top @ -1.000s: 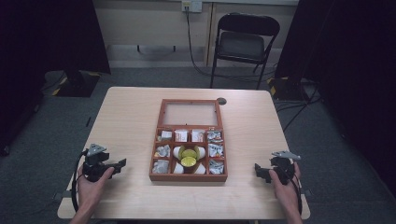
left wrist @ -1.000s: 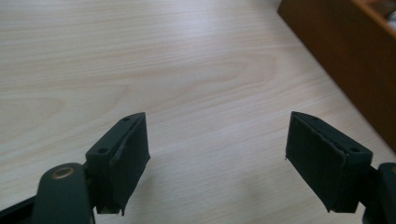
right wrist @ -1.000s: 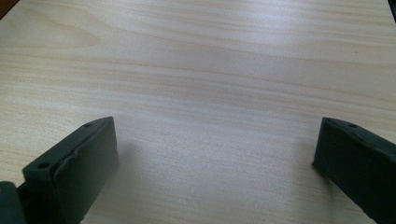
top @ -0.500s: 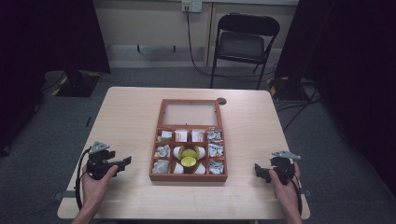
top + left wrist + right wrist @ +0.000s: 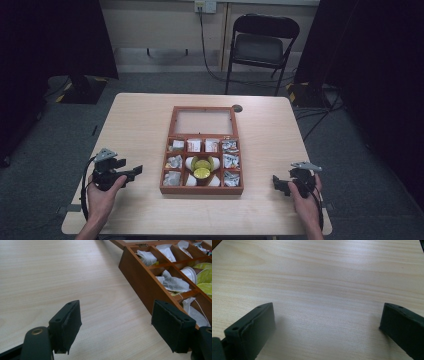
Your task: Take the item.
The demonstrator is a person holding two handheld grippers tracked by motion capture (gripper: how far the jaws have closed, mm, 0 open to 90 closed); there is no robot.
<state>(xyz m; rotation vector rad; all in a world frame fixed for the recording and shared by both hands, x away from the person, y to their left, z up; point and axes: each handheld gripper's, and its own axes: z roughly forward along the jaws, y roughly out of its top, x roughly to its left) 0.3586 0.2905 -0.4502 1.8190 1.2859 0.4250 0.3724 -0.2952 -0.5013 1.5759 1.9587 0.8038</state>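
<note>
The left gripper (image 5: pixel 131 173), jaws wide apart and empty, has edged rightward toward the wooden compartment box (image 5: pixel 202 189) at frame centre. The right gripper (image 5: pixel 278 183), lower right, is unmoved, also spread wide, holding nothing.

Box: a reddish-brown wooden tea box (image 5: pixel 202 189) is lying open at the middle of the table, its glass-paned lid (image 5: pixel 202 121) folded flat behind it.
Compartments: dividers are splitting it into a grid.
Contents: pale wrapped tea bags (image 5: pixel 172 283) are filling the side cells; white creamer cups (image 5: pixel 189 271) and yellow-green lidded pods (image 5: pixel 202 168) are sitting in the centre cell.
</note>
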